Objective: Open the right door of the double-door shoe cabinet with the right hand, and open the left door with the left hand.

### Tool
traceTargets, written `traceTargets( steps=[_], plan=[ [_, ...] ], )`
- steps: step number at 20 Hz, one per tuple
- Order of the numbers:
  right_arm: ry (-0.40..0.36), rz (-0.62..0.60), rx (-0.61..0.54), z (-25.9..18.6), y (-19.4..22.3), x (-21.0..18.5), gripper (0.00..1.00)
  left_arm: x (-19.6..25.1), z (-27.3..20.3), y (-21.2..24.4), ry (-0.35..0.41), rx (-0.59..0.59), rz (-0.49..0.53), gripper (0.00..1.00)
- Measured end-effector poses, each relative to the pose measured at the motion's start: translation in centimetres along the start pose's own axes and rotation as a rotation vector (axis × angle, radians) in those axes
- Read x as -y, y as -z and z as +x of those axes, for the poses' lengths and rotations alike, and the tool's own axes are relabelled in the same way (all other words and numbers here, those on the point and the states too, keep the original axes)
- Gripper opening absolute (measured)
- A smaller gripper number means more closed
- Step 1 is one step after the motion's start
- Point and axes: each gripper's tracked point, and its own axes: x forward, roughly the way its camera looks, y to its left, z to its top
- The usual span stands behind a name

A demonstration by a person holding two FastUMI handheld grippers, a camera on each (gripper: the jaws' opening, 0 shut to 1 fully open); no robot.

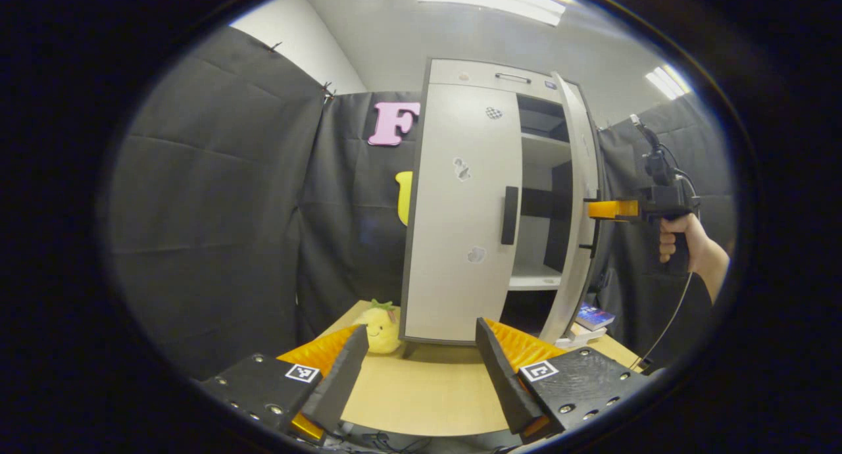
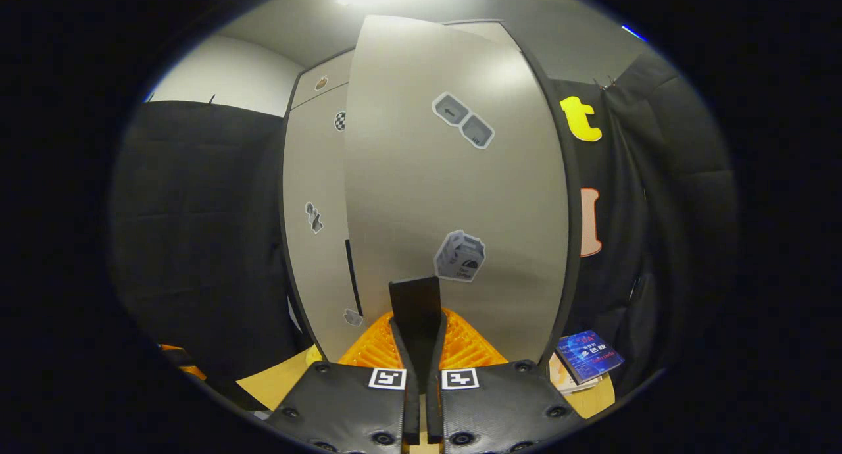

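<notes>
I see the tall pale-grey double-door shoe cabinet [image 1: 460, 210] standing upright on the light wooden table [image 1: 421, 395], toward its far side, against the black cloth wall. In the left gripper view its left door [image 1: 454, 210] sits shut, flush with the cabinet front, with a dark vertical bar handle [image 1: 509, 215] near its inner edge. The right door [image 1: 579, 210] is swung partly outward, and through the gap I can see white shelves [image 1: 534, 281] inside.

My right gripper [image 1: 595, 209] is at that door's dark handle [image 2: 416, 302], held by a hand [image 1: 684, 240] well off to the right. In the right gripper view its two fingers [image 2: 408, 349] are drawn close together with the handle pinched between them, and the right door's flat face, with its few small stickers, rises directly ahead.

My left gripper [image 1: 421, 368] hovers low over the table in front of the cabinet, apart from the left door and its handle. Its jaws stand wide, with nothing between them.

A small yellow plush toy with a green top [image 1: 379, 326] sits on the table just beside the cabinet's lower left corner. A dark blue book [image 1: 595, 316] lies on the table by the right door's foot.
</notes>
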Motion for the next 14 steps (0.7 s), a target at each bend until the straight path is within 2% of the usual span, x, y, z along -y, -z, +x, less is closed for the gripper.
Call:
traceTargets(
  steps=[7, 14],
  plan=[
    [0.034, 0.001, -0.008, -2.7, 0.0, 1.9, 0.05, 2.0, 0.5, 0.0, 0.098, -0.008, 0.002, 0.94],
    [0.076, 0.003, 0.006, -4.9, -0.1, 4.9, 0.05, 3.6, 1.3, 0.4, 0.145, -0.029, 0.021, 0.94]
  ],
)
